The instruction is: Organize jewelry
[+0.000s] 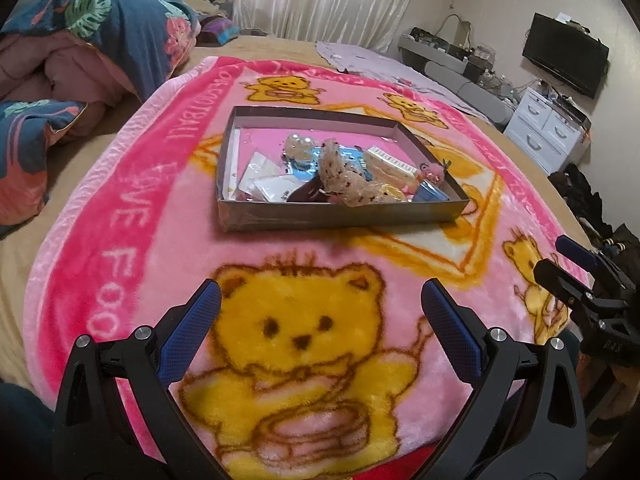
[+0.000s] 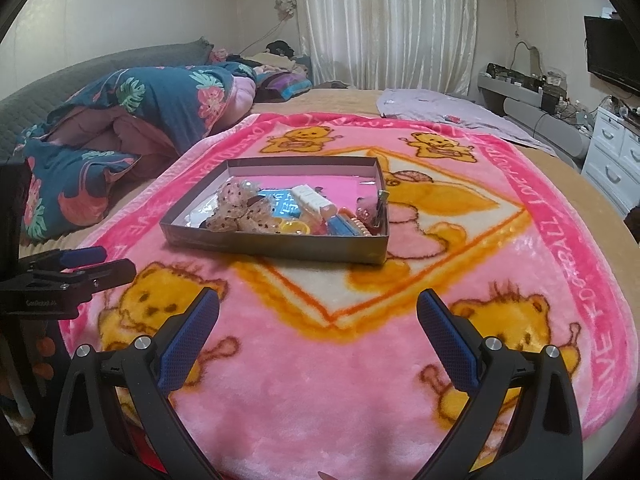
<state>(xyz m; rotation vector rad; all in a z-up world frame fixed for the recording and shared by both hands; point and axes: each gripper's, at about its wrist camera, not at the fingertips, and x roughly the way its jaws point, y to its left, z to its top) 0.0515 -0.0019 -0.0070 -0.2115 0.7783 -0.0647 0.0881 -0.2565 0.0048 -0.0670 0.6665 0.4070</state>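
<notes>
Left gripper (image 1: pixel 320 312): you hold it low over the pink bear blanket (image 1: pixel 132 208); its blue-padded fingers (image 1: pixel 192 328) stand wide apart and nothing is between them.
Right gripper (image 2: pixel 318 312): also spread wide and it holds nothing; it hangs above the same blanket, beside the left one.
Jewelry box (image 1: pixel 340 212): a shallow grey cardboard tray, lying flat on the blanket, ahead of both grippers and well apart from the fingertips.
From the left gripper: the box is straight ahead, a little to the right of the middle line.
From the right gripper: the box is ahead and a little to the left.
Contents: a sheer dotted scrunchie (image 1: pixel 344 176), small clear packets (image 1: pixel 268 184), a cream comb-like clip (image 1: pixel 394 164), a yellow piece (image 2: pixel 296 226) and a blue card (image 2: pixel 282 204), all heaped toward the near side.
Box floor: the pink far part (image 2: pixel 332 188) is bare.
Around: a folded floral quilt (image 1: pixel 100 28) lies at the left on the bed.
</notes>
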